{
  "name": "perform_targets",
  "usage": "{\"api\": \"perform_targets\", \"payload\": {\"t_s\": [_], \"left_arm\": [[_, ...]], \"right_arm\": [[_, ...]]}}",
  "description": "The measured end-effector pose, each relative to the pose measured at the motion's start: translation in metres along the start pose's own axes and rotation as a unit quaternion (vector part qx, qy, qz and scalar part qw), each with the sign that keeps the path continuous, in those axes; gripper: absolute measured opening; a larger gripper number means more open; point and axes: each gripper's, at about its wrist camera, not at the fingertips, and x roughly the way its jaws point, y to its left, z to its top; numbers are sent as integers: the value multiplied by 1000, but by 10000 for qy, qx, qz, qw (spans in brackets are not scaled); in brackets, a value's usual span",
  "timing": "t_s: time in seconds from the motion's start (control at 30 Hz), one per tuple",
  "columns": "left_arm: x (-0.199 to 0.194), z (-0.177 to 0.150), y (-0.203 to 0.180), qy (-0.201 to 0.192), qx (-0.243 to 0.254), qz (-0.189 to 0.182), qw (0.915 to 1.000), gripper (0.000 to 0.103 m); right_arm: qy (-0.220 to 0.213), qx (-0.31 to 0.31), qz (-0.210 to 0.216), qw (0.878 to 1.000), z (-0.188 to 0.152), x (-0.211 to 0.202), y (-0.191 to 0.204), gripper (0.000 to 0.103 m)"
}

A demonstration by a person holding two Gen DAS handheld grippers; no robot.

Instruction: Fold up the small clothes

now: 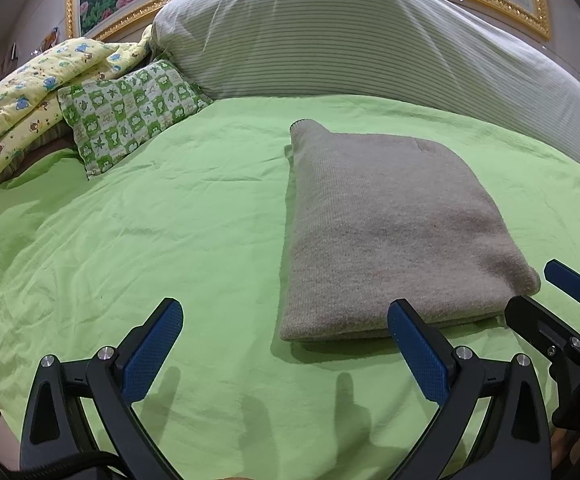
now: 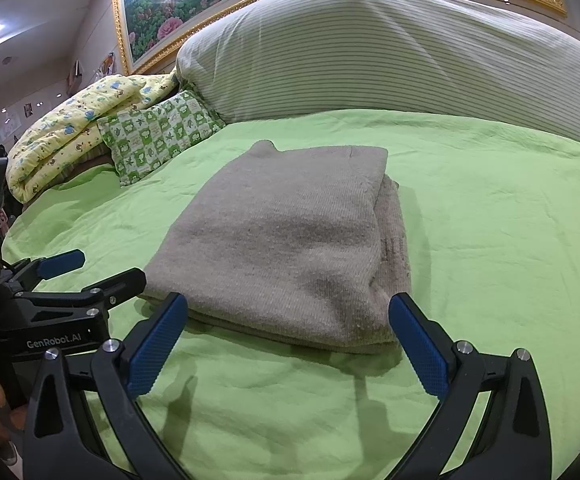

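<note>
Sweater (image 1: 394,232), grey-brown knit, lies folded into a thick rectangle on the green bed sheet (image 1: 162,220), toward the near edge of the bed and well short of the striped bolster (image 1: 370,36) along the head. Its layers stack fairly squarely in the left wrist view; the right wrist view shows an under-layer poking out along the garment's right side, with a faint printed mark on it.

Both tools hover just off the sweater's near edge, neither touching cloth. The left gripper (image 1: 286,336) has its jaws spread wide, and the garment's near-left corner sits between them, a little ahead of the blue pads. The right gripper (image 2: 288,328) is likewise wide open, its jaws bracketing the near-right end of the fold, with the right pad level with the protruding under-layer.

Judged from this, the folding looks essentially complete, and the step in hand appears to be the release or a last check. Any next move would call for either a light tuck of that stray under-layer on the right or a two-sided pinch at the near corners to carry the bundle away without letting the layers slide.

A green-and-white checked pillow (image 1: 130,112) and a yellow printed quilt (image 1: 22,108) rest at the bed's far-left corner, well apart from the work.
</note>
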Motion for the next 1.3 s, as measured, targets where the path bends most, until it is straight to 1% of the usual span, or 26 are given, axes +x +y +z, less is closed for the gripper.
{"api": "perform_targets", "payload": {"t_s": [0.57, 1.3], "left_arm": [[4, 2, 4, 51, -4, -29, 10000, 102], [7, 5, 7, 87, 28, -119, 9999, 102]], "right_arm": [[-9, 8, -33, 10000, 6, 2, 0, 101], [48, -9, -27, 10000, 5, 4, 2, 101]]}}
